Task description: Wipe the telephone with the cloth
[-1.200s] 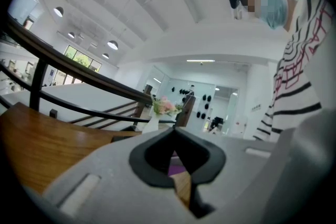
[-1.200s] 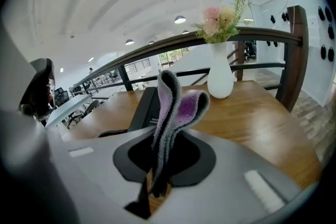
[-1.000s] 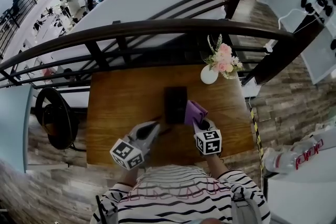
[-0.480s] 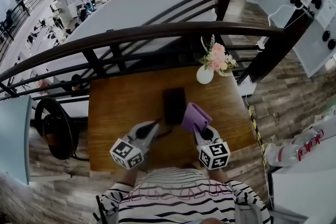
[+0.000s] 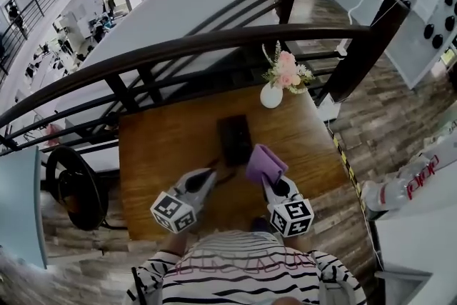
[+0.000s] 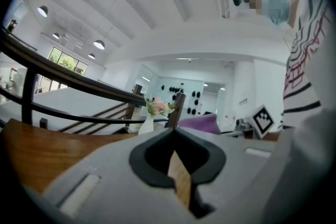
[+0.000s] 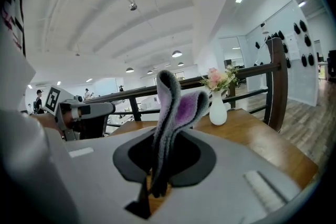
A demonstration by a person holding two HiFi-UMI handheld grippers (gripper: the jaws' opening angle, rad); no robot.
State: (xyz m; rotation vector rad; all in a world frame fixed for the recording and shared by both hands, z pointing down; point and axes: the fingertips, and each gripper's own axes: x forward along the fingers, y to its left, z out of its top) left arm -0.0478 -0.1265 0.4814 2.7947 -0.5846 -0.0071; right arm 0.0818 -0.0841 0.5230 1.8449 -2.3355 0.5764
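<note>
A white vase (image 5: 270, 96) of pink flowers is standing at the wooden table's (image 5: 164, 153) far edge, near a dark curved railing (image 5: 178, 50). A black ring-shaped object (image 5: 71, 186) is sitting left of the table.

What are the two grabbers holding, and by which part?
The right gripper pinches the purple cloth by its bottom edge; the rest sticks up. The left gripper is shut and holds nothing.
</note>
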